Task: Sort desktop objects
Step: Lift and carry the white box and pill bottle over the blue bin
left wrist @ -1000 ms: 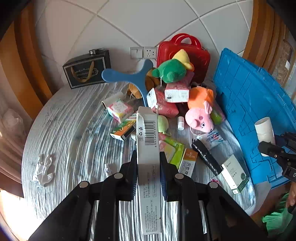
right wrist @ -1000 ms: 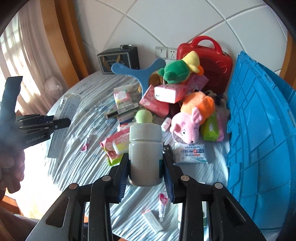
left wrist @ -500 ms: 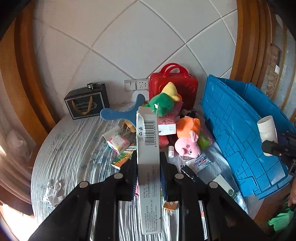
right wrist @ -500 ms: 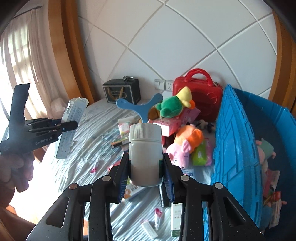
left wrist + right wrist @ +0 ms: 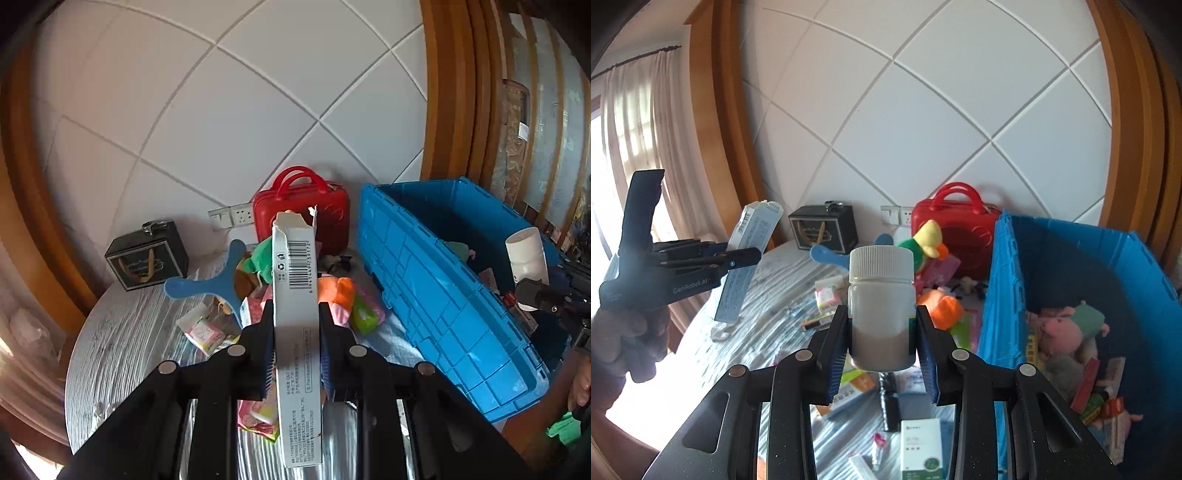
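So we've got 2 things up in the air over the table right now: our left gripper [image 5: 296, 345] is pinching a long white cardboard carton with a barcode [image 5: 295, 295] across its narrow sides, carton standing upright between the blue pads, and our right gripper [image 5: 882, 345] is clamped on a white plastic pill bottle with a ribbed screw cap [image 5: 881, 306], pads pressed on both sides of its body, cap up. In the right wrist view the left gripper sits off to the left with the carton tilted in it. Just right of the bottle is the big blue plastic crate [image 5: 1008, 280], and inside it we can see pink pig plush toys [image 5: 1067, 325] and some small boxes. Below both grippers is the round table with the grey streaky cloth [image 5: 122, 332], still littered with packets, a green-and-yellow plush [image 5: 923, 240], an orange plush [image 5: 942, 306] and a blue 3-armed plastic piece [image 5: 214, 284]. At the back by the tiled wall sit a red hard-shell carry case [image 5: 306, 206] and a black gift box [image 5: 147, 262].
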The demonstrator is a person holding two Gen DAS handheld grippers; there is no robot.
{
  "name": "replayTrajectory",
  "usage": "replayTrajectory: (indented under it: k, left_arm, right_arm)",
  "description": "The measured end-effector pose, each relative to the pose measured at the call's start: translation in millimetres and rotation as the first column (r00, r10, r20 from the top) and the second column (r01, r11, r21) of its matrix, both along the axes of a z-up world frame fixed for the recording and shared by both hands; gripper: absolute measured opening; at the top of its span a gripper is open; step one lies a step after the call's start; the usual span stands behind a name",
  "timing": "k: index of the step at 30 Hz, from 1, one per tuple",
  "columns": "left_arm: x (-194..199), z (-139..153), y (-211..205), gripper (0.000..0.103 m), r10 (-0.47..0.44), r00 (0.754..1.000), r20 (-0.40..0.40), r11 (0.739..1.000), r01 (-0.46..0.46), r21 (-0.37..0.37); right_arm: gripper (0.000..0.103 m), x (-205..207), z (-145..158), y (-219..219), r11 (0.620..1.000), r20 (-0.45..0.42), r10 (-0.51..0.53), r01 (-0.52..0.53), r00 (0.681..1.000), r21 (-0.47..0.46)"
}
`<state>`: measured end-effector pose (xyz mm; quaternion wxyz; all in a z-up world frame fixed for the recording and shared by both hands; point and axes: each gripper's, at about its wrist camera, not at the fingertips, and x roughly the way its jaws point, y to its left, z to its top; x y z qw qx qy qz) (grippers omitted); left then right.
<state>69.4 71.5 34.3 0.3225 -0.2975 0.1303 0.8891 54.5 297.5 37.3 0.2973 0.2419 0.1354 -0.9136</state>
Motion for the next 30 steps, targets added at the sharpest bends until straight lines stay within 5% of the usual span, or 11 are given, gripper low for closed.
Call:
replayTrajectory:
  k: [15, 30]
  left_arm:
    - [51, 26, 158, 0.02, -0.23, 0.973, -0.027, 0.973, 0.231, 0.021]
    - [79, 29, 309, 0.02, -0.447, 0.895, 0.002, 0.895, 0.447, 0.001]
  right_arm:
    - [0.034, -29, 33, 113, 0.99, -0.044, -0.136, 0.134, 0.99, -0.05]
    - [0.034, -77, 37, 221, 0.923, 0.003, -0.378, 0.377, 0.926, -0.079]
